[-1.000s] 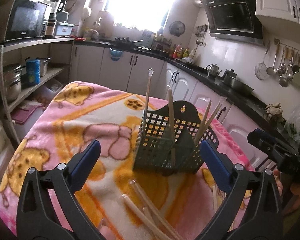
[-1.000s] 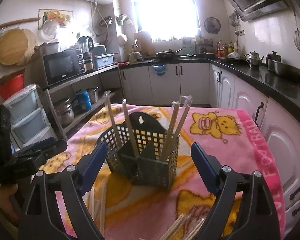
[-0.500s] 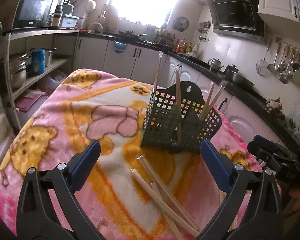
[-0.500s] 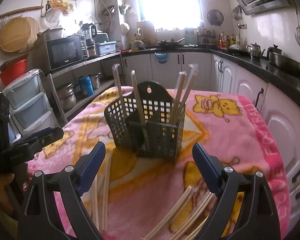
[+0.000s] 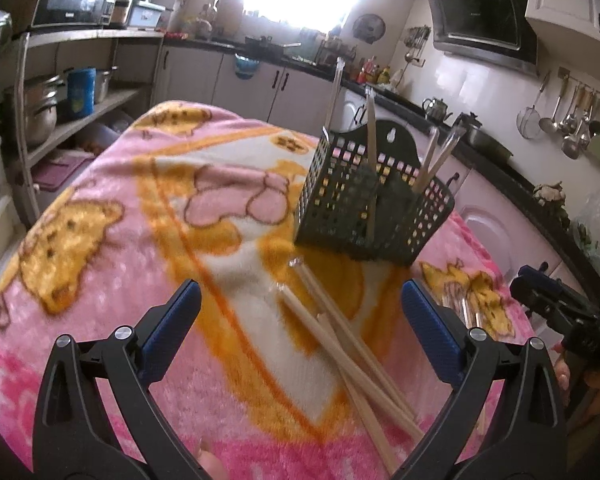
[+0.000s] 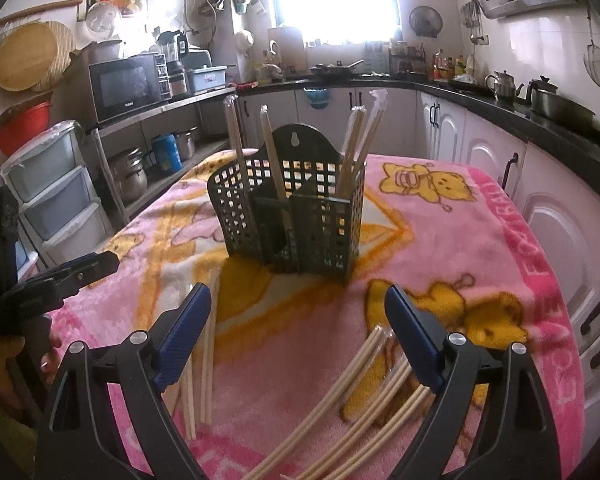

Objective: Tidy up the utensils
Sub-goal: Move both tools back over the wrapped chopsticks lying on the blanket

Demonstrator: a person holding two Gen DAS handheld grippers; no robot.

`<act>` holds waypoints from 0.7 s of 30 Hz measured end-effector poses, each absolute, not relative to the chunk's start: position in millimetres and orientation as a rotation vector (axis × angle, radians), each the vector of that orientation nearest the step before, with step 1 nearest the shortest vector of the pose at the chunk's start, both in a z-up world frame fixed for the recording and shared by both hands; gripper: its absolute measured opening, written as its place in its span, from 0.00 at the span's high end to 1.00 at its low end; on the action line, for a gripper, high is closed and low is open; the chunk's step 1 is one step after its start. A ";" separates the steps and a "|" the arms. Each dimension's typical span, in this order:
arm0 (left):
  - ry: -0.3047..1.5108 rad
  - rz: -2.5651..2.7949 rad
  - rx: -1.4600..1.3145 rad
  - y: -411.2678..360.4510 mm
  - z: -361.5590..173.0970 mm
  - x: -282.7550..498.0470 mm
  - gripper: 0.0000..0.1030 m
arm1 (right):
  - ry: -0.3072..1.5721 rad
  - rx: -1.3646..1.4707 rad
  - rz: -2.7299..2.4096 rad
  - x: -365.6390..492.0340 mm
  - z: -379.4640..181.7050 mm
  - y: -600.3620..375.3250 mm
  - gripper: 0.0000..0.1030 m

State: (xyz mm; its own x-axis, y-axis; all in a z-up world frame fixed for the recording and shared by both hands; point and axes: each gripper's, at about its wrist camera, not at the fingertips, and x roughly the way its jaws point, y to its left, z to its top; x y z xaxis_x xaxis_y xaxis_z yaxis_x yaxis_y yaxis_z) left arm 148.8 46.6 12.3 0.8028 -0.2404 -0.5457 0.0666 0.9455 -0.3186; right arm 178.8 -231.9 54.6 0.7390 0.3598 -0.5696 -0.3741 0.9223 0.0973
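Both tools hung tilted downward over the near part of the surface, aimed toward the dark mesh utensil basket [image 6: 290, 216] that stood upright near the middle of the pink blanket [image 6: 452, 240]. The left tool [image 5: 300, 312] had its blue-padded jaws spread wide with nothing between the pads; a loose bundle of wooden chopsticks [image 5: 352, 348] lay on the blanket below the gap, on the near side of the basket. The right tool [image 6: 298, 316] was likewise wide and gripped nothing, with more chopsticks [image 6: 364, 392] fanned out beneath it, nearer than the basket and to its right. A third cluster [image 6: 204, 360] lay nearer than the basket on its left. Several wrapped chopsticks already stood in the basket's compartments. Around the basket the blanket was otherwise bare on all sides, and its lettered edge ran along the far right, close to the white cabinets [image 6: 496, 160].
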 end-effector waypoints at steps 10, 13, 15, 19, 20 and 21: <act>0.692 -0.188 -0.339 41.6 -10.9 141.8 0.11 | 0.671 -0.021 0.395 168.6 30.7 -241.5 0.17; 0.721 -0.211 -0.364 38.7 -16.2 141.6 0.11 | 0.689 -0.017 0.389 167.9 23.8 -244.1 0.17; 0.733 -0.224 -0.370 35.8 -19.3 142.1 0.11 | 0.700 -0.011 0.384 168.2 18.3 -245.7 0.17; 0.767 -0.244 -0.389 28.9 -28.3 144.9 0.11 | 0.726 -0.005 0.380 170.1 7.9 -246.9 0.17; 0.778 -0.249 -0.394 27.6 -31.0 145.8 0.11 | 0.735 0.000 0.379 171.3 5.0 -247.1 0.17; 0.790 -0.256 -0.397 25.5 -34.3 147.5 0.11 | 0.743 0.005 0.378 172.2 1.9 -246.9 0.17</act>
State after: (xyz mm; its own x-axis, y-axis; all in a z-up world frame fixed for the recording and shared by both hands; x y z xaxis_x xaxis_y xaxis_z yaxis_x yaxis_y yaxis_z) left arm 147.5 25.5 -34.3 0.6787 -0.3674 -0.6359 0.0749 0.8960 -0.4377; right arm 172.2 -246.9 1.9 0.6721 0.3371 -0.6593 -0.3337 0.9327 0.1367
